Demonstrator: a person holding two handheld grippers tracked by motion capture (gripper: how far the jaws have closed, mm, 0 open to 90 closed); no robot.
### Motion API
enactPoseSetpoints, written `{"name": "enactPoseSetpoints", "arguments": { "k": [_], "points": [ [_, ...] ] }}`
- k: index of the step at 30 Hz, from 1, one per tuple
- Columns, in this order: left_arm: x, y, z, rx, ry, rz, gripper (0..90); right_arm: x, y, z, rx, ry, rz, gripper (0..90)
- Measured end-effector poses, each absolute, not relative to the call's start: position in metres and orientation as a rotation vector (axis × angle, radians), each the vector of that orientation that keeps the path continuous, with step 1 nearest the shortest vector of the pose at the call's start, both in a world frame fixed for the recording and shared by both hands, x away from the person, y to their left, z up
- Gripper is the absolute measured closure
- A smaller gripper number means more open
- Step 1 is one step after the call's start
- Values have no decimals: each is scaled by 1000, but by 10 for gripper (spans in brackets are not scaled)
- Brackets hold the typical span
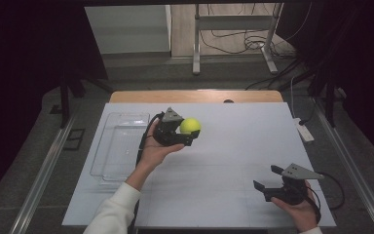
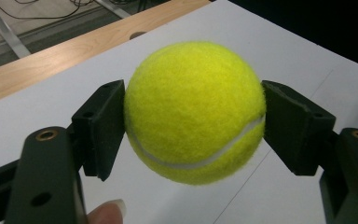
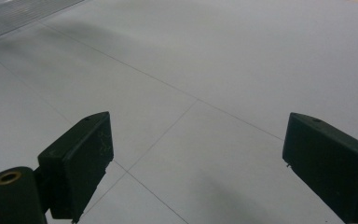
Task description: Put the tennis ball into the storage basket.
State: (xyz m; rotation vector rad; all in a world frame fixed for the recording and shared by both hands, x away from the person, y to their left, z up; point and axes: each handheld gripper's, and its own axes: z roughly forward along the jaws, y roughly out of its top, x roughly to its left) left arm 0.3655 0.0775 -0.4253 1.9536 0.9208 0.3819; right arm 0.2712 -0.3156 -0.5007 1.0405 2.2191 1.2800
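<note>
A yellow-green tennis ball (image 1: 190, 126) is held above the white table top (image 1: 233, 146), left of centre. My left gripper (image 1: 187, 130) is shut on it. In the left gripper view the ball (image 2: 195, 112) sits squeezed between the two black pads (image 2: 103, 126), one on each side, and a fingertip shows at the bottom edge. My right gripper (image 1: 268, 178) rests low at the front right of the table in a hand, open, with nothing between its jaws. In the right gripper view its gripper (image 3: 196, 168) looks over bare white surface.
A clear plastic tray (image 1: 119, 146) lies on the left part of the table, beside the left hand. A wooden strip (image 1: 195, 96) runs along the table's far edge. A white power strip (image 1: 304, 130) lies off the right edge. Cables and a metal stand are on the floor beyond.
</note>
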Motion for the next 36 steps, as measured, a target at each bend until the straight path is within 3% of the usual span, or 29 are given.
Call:
{"name": "enactPoseSetpoints", "arguments": {
  "k": [36],
  "points": [
    [359,99,-418,1899,943,413,274,271,-316,-501,1042,2218,1276,88]
  ]
}}
